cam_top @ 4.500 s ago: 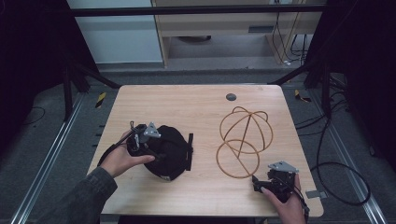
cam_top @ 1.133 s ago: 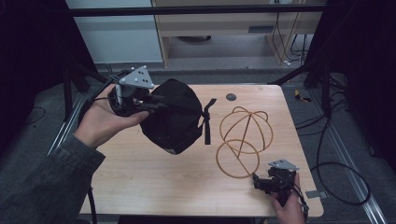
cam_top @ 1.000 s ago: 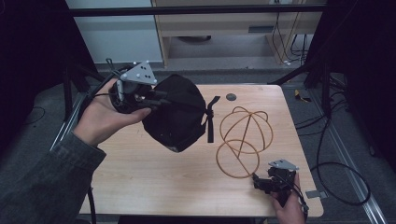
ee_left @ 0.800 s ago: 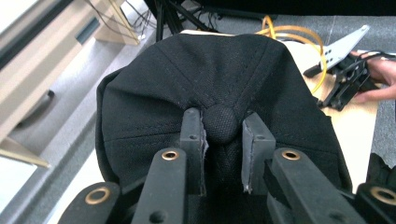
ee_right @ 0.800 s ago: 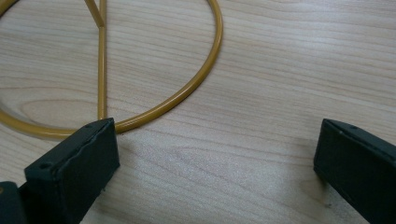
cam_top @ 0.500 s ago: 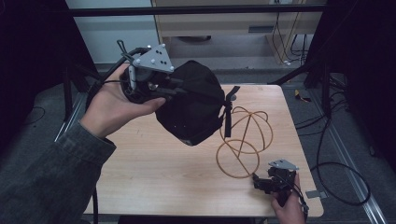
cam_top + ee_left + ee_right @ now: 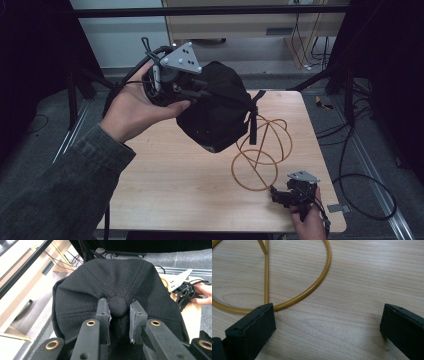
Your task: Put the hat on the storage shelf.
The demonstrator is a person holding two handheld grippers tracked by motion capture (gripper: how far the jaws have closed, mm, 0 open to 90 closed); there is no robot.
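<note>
A black cap (image 7: pixel 215 115) hangs in the air above the wooden table (image 7: pixel 175 190), its strap (image 7: pixel 252 122) dangling on the right. My left gripper (image 7: pixel 202 94) is shut on the cap's crown. In the left gripper view the two jaws pinch the fabric on either side of the cap's top button (image 7: pixel 118 305), with the left gripper (image 7: pixel 119 315) pointing into the cap (image 7: pixel 82 290). A gold wire stand (image 7: pixel 260 150) with a round base ring (image 7: pixel 312 290) sits on the table's right half. My right gripper (image 7: pixel 280 195) rests open by that ring; its jaws (image 7: pixel 328 312) stand wide over bare wood.
The person's left sleeve (image 7: pixel 65 195) crosses the table's left front corner. Behind the table stand a low cabinet (image 7: pixel 240 30) and black frame posts. Cables (image 7: pixel 360 185) lie on the floor to the right.
The left hand has lifted the cap off the table and carried it up and to the right, toward the wire stand. The right gripper has stayed put.
</note>
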